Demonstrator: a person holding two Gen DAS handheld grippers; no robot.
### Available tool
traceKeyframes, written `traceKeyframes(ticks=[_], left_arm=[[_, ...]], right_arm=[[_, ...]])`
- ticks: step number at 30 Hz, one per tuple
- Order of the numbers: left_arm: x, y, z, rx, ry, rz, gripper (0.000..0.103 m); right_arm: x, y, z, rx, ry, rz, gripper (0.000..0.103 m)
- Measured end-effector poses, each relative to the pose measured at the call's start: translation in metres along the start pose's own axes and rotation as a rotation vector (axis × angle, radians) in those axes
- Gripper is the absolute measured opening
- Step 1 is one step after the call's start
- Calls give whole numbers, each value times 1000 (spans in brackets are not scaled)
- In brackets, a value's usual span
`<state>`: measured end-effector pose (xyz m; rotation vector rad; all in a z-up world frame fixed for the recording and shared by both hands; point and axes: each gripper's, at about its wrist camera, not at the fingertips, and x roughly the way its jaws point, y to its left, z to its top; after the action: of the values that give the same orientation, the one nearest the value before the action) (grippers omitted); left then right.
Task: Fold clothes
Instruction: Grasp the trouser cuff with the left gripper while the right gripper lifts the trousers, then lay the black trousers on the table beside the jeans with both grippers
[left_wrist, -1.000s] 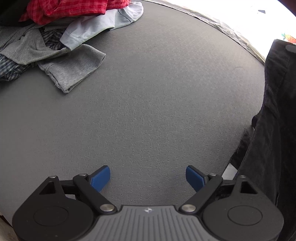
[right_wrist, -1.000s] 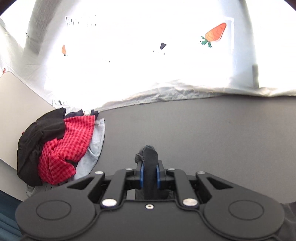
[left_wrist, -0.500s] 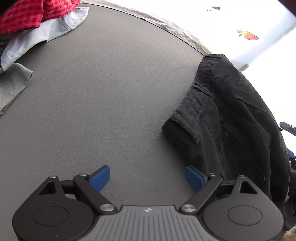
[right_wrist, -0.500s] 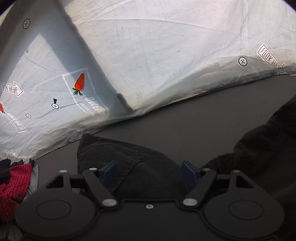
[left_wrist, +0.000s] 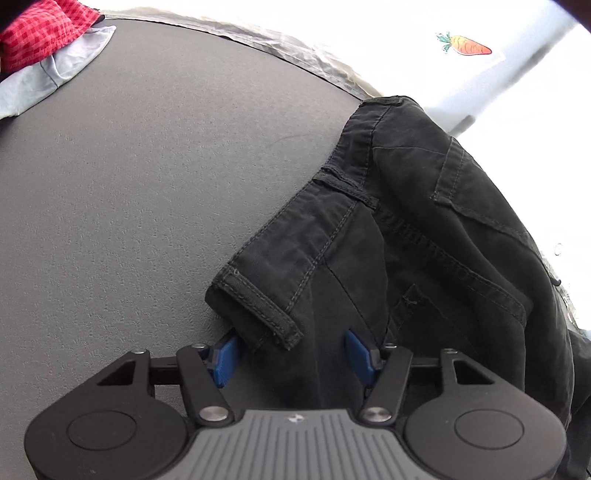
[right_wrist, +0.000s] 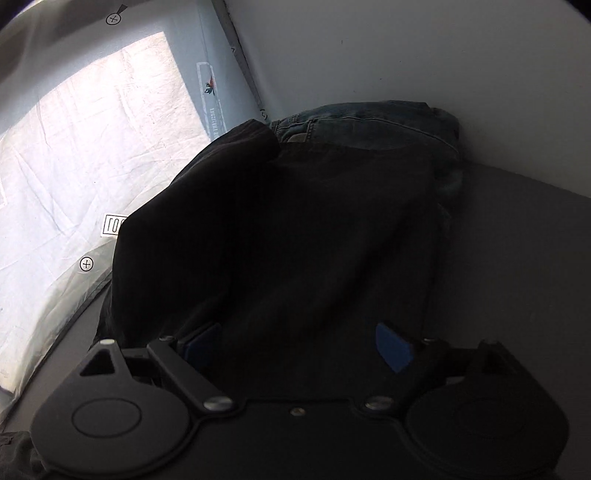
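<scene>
A black pair of trousers (left_wrist: 424, 229) lies crumpled on the grey table (left_wrist: 147, 184), right of centre in the left wrist view. My left gripper (left_wrist: 291, 354) is open, with a stitched hem corner of the trousers lying between its blue pads (left_wrist: 225, 356). In the right wrist view the same black cloth (right_wrist: 295, 229) fills the middle. My right gripper (right_wrist: 299, 343) is open over the cloth, holding nothing.
A pile of clothes with a red checked shirt (left_wrist: 40, 29) and a pale blue garment (left_wrist: 51, 81) sits at the far left. Folded blue jeans (right_wrist: 373, 125) lie behind the black cloth by a white wall. A white printed sheet (right_wrist: 92, 155) hangs past the table edge.
My right gripper opened and let go of the black cloth, then swung right. My left gripper moved right to the trousers, and its jaws narrowed around the hem corner.
</scene>
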<state>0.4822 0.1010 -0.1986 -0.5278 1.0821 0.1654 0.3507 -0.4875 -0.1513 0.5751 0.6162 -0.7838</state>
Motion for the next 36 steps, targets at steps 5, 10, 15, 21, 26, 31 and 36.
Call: traceKeyframes(ticks=[5, 10, 15, 21, 26, 31, 36], left_arm=[[-4, 10, 1, -89, -20, 29, 28], [-21, 6, 1, -118, -77, 38, 12], [-73, 4, 6, -108, -234, 108, 10], [-154, 72, -3, -243, -374, 120, 10], [-210, 148, -55, -288, -426, 202, 10], [-218, 224, -123, -352, -344, 348, 10], [-188, 251, -162, -266, -233, 420, 19]], right_arm=[[35, -40, 9, 128, 11, -45, 86], [56, -39, 14, 157, 84, 0, 18], [18, -11, 20, 48, -14, 80, 13], [-60, 4, 18, 35, -79, 253, 12], [-115, -27, -14, -19, -26, 319, 12], [-132, -66, -86, -175, 135, 193, 12], [-119, -84, -129, -296, 243, 75, 24]])
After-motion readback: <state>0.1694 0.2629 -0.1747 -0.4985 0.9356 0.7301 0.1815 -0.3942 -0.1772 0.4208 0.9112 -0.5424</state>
